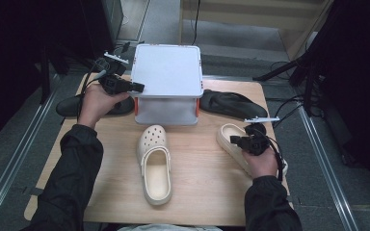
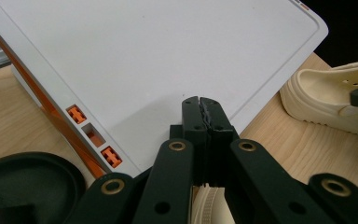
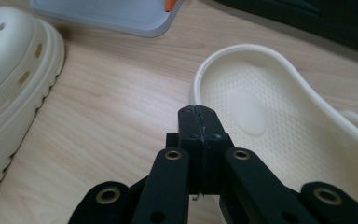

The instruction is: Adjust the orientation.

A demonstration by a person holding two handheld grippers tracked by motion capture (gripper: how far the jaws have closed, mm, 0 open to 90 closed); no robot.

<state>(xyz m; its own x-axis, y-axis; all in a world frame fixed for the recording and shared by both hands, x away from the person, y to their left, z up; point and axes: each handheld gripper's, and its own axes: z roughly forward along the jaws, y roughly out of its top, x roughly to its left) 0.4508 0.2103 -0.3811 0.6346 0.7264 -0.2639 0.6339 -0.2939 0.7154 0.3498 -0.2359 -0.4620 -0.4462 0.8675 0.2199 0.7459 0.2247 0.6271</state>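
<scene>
right gripper (image 1: pixel 248 140), jaws pressed together, hovers over the right clog (image 1: pixel 231 139) at lower right; left gripper (image 1: pixel 131 87), jaws also together, sits upper left above the box lid (image 1: pixel 168 67).

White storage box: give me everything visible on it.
The white storage box stands upright at the far middle of the wooden table. It looks like plastic: translucent pale walls, a flat white lid with a raised rim, closed, and orange latches at the sides. The shut left gripper hovers at its left lid edge; contact is unclear. Black sandals lie on either side, cream clogs in front.
</scene>
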